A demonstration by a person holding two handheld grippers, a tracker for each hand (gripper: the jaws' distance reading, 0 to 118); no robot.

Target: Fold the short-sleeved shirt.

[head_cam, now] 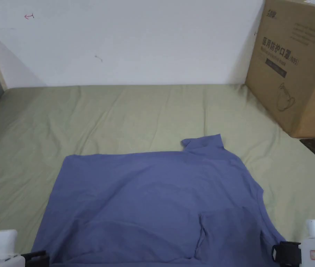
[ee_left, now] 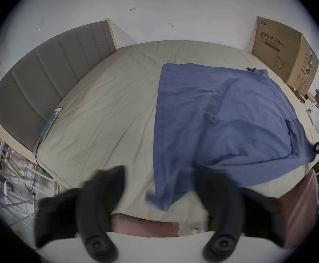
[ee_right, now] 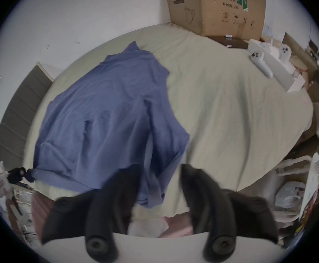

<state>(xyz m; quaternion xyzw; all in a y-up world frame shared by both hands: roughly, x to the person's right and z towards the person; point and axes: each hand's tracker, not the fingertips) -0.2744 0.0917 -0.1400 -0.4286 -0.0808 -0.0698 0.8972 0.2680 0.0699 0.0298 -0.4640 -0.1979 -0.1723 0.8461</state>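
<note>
A blue short-sleeved shirt (head_cam: 153, 194) lies spread on a bed with an olive sheet (head_cam: 118, 107), its collar (head_cam: 203, 142) at the far right. The shirt's near hem hangs over the bed's front edge. My left gripper (ee_left: 159, 172) is open at the shirt's near left corner (ee_left: 160, 197), and that corner lies loose between the jaws. My right gripper (ee_right: 160, 167) is open too, with the near right corner (ee_right: 153, 189) drooping between its jaws. In the head view the left gripper (head_cam: 35, 258) and the right gripper (head_cam: 285, 253) sit at the bottom corners.
A large cardboard box (head_cam: 295, 66) stands at the bed's far right against the white wall. A grey padded headboard (ee_left: 40, 77) runs along the left, with a flat book-like item (ee_left: 51, 121) beside it. White controllers (ee_right: 259, 62) lie on the right edge.
</note>
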